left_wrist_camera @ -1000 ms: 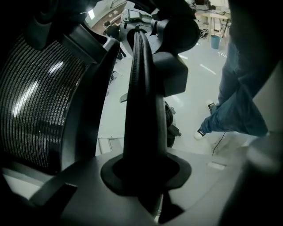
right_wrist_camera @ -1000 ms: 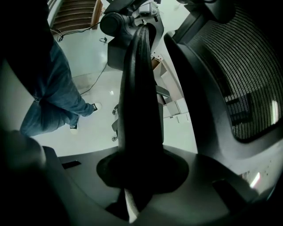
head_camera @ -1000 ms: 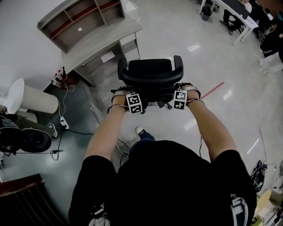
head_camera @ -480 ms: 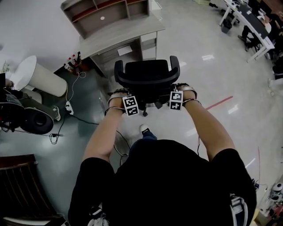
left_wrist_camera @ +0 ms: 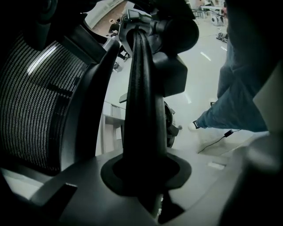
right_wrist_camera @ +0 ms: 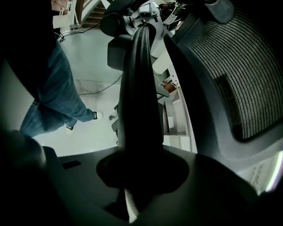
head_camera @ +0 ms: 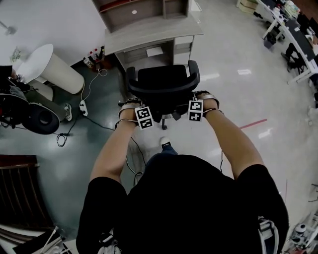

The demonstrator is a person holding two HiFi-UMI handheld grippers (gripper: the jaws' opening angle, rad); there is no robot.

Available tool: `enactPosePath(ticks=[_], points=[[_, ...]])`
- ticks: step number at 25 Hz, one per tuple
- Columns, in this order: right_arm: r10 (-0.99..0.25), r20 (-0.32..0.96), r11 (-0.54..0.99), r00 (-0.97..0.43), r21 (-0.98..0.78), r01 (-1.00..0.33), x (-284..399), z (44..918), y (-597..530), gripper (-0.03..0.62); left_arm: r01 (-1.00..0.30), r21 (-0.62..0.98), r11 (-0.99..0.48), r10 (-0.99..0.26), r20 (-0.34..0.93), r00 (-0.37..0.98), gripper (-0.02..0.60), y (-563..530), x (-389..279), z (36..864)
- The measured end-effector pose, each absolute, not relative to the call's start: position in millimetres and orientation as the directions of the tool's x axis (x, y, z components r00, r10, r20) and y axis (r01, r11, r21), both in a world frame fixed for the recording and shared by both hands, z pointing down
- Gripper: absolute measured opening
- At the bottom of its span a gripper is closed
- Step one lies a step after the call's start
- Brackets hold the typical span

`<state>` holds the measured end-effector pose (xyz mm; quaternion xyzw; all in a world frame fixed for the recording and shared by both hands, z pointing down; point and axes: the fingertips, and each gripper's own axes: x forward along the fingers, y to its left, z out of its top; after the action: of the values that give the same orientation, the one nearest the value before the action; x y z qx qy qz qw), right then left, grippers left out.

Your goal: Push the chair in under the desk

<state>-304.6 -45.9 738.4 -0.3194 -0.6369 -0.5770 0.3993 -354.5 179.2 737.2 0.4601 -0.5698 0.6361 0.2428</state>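
The black mesh-backed office chair (head_camera: 164,82) stood directly in front of you, with the grey wooden desk (head_camera: 149,31) just beyond it and a wooden shelf unit (head_camera: 144,10) on the desk's far side. Your left gripper (head_camera: 130,105) sat at the left side of the chair's back, your right gripper (head_camera: 203,97) at the right side. A white cylindrical bin (head_camera: 49,67) stood left of the desk, a white power strip (head_camera: 83,106) on the floor nearer you. A red tape line (head_camera: 253,123) lay on the floor to your right

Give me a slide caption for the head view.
Left claw and right claw clamp the black chair, lined up before the grey desk.
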Motion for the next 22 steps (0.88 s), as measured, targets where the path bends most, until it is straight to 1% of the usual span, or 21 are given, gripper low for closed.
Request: enactPosePath(ticks=[9,22], points=[[-0.027,0.877,0.090,-0.480,0.480,0.873,-334.2,739.4,-8.4,0.080,-0.840,-0.507,-0.194,-0.197,0.859,-0.473,0.084,217.8,-374.0,736.9],[-0.014,0.874,0.074,-0.486,0.485,0.871,-379.2,738.3,-8.0,0.081,-0.842,-0.511,-0.175,-0.187,0.856,-0.481,0.086,218.8,-412.7,734.4]])
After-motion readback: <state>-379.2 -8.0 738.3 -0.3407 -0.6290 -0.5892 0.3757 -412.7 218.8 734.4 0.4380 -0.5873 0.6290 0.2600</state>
